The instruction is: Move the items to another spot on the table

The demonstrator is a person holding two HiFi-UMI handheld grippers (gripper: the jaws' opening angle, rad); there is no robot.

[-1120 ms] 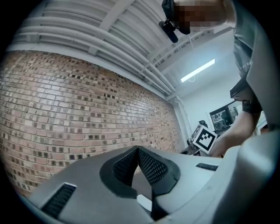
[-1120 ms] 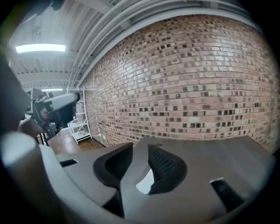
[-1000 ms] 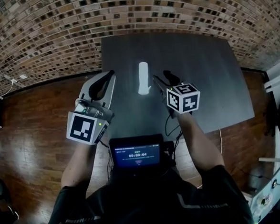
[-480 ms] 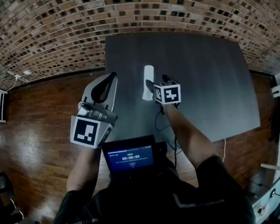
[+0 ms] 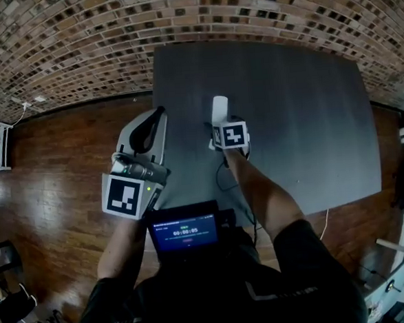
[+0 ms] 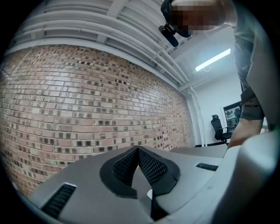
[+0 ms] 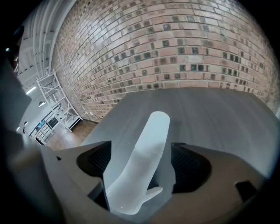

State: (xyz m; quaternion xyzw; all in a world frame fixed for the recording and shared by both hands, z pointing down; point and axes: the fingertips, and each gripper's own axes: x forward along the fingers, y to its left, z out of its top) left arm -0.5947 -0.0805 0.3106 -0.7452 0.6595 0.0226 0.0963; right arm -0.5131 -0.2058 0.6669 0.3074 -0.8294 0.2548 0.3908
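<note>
Lying between right tongs (opening): tube

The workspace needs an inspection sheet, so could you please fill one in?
Surface: dark table, one item on it.
Job's things: white plastic piece lying on the table, between the right gripper's jaws.
Clutter: nothing seen.
Grippers: right gripper jaws opening around the piece; left gripper shut, empty, beside the table's left edge.
Cables: dark cable trailing from the right gripper.
Surroundings: brick wall, wood floor, screen at the person's chest.
</note>
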